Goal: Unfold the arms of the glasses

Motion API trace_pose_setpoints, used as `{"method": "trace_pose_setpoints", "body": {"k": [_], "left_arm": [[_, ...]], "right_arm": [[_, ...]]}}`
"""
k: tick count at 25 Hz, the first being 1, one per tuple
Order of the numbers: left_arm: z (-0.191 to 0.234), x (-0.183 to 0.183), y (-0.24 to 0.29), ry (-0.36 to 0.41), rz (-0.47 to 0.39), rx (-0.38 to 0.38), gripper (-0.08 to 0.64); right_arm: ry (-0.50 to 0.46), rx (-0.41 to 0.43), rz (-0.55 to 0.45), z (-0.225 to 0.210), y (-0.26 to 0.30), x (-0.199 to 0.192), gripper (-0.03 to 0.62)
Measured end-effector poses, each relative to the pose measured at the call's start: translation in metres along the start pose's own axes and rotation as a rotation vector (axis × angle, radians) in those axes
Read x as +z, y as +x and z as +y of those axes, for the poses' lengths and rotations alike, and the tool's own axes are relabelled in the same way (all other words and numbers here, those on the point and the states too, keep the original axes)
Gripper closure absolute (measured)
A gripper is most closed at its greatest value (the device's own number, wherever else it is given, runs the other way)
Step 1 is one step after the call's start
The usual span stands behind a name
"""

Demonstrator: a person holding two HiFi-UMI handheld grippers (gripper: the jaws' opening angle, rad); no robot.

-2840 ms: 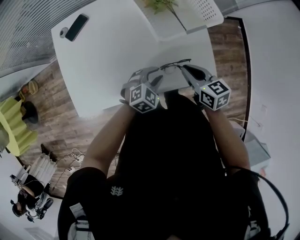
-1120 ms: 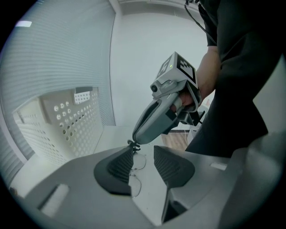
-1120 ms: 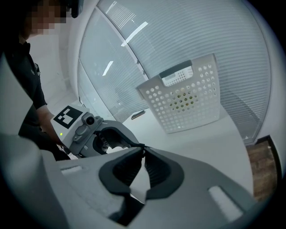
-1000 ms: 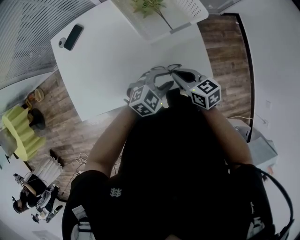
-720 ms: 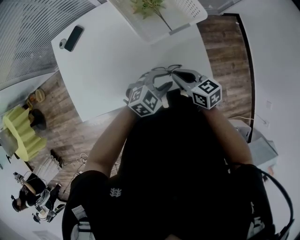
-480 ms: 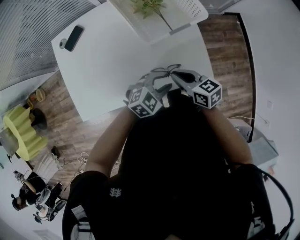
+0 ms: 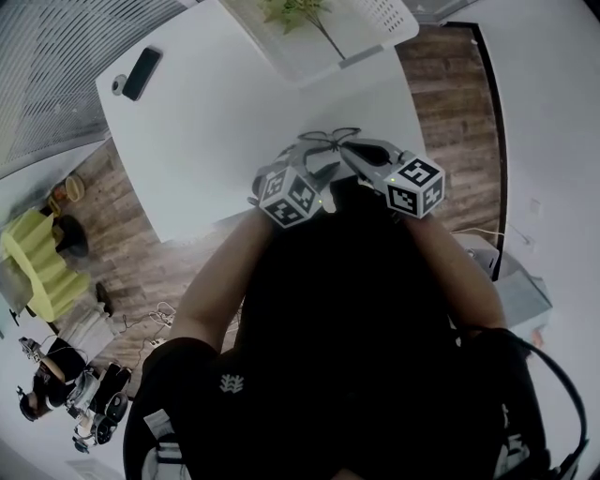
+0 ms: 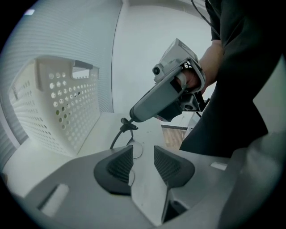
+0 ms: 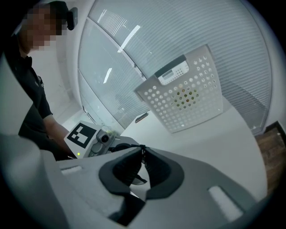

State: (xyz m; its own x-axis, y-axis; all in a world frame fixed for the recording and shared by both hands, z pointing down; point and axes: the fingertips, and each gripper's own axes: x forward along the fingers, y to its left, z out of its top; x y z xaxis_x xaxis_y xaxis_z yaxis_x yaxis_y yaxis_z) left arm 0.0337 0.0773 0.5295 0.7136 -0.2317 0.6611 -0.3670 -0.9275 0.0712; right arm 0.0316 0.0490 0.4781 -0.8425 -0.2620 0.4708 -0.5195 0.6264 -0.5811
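Your thin dark wire-framed glasses (image 7: 330,139) sit over the white table (image 7: 216,122), right tongs (image 9: 143,163) clamped on one end, left tongs (image 8: 143,154) gaping beside them, white perforated plastic basket (image 7: 375,19) beyond the glasses.

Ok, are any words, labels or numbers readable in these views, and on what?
No words or numbers can be read.
Label on the white basket: print too blurred to read.
Marker cubes: black-and-white square patterns, no letters.
White emblem on the person's dark clothing: a shape, no text.
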Motion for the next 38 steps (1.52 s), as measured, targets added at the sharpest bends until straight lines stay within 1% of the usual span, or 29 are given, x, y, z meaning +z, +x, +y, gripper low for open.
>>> {"method": "trace_pose_setpoints", "body": {"k": [2, 4, 7, 8, 10, 12, 14, 15, 17, 20, 23, 28, 29, 32, 36, 38], "left_arm": [[0.000, 0.001, 0.004, 0.001, -0.001, -0.002, 0.405], [-0.002, 0.000, 0.007, 0.026, 0.009, 0.009, 0.405], [-0.004, 0.000, -0.001, 0.092, 0.013, 0.069, 0.405], [-0.002, -0.001, -0.008, 0.098, 0.007, 0.096, 0.405], [0.006, -0.004, -0.023, 0.075, -0.016, 0.158, 0.405], [0.020, -0.007, -0.037, 0.023, -0.048, 0.215, 0.405], [0.038, -0.010, -0.041, -0.007, -0.056, 0.247, 0.408], [0.045, -0.011, -0.039, -0.003, -0.047, 0.249, 0.408], [0.052, -0.009, -0.030, 0.041, -0.021, 0.221, 0.408], [0.045, -0.005, -0.015, 0.124, 0.018, 0.145, 0.408], [0.039, -0.002, -0.004, 0.163, 0.038, 0.115, 0.410], [0.040, 0.000, 0.000, 0.153, 0.040, 0.133, 0.424], [0.040, 0.001, -0.001, 0.156, 0.035, 0.137, 0.444], [0.040, 0.004, -0.004, 0.176, 0.018, 0.147, 0.552], [0.041, 0.003, -0.003, 0.172, 0.019, 0.139, 0.555], [0.040, 0.005, -0.005, 0.170, 0.013, 0.137, 0.555]], "right_arm": [[0.011, 0.004, -0.005, -0.001, 0.000, 0.001, 0.571], [0.016, 0.006, -0.007, -0.001, 0.000, 0.001, 0.571], [0.017, 0.008, -0.004, 0.000, 0.000, 0.001, 0.571], [0.017, 0.008, -0.004, -0.001, 0.001, 0.002, 0.571], [0.019, 0.009, -0.004, -0.002, 0.001, 0.002, 0.571], [0.022, 0.009, -0.006, -0.004, 0.001, 0.003, 0.571], [0.024, 0.008, -0.006, -0.006, 0.001, 0.003, 0.571], [0.024, 0.008, -0.005, -0.007, 0.001, 0.004, 0.571], [0.023, 0.011, -0.002, -0.006, 0.001, 0.003, 0.571], [0.023, 0.018, 0.005, -0.004, 0.001, 0.004, 0.571], [0.026, 0.023, 0.008, -0.004, 0.002, 0.005, 0.571], [0.028, 0.033, 0.014, -0.001, 0.005, 0.005, 0.571], [0.028, 0.033, 0.015, -0.001, 0.005, 0.005, 0.571], [0.024, 0.034, 0.017, -0.002, 0.005, 0.004, 0.571], [0.002, 0.085, 0.034, 0.006, 0.006, 0.004, 0.569], [-0.020, 0.113, 0.047, 0.009, 0.003, 0.005, 0.556]]}}
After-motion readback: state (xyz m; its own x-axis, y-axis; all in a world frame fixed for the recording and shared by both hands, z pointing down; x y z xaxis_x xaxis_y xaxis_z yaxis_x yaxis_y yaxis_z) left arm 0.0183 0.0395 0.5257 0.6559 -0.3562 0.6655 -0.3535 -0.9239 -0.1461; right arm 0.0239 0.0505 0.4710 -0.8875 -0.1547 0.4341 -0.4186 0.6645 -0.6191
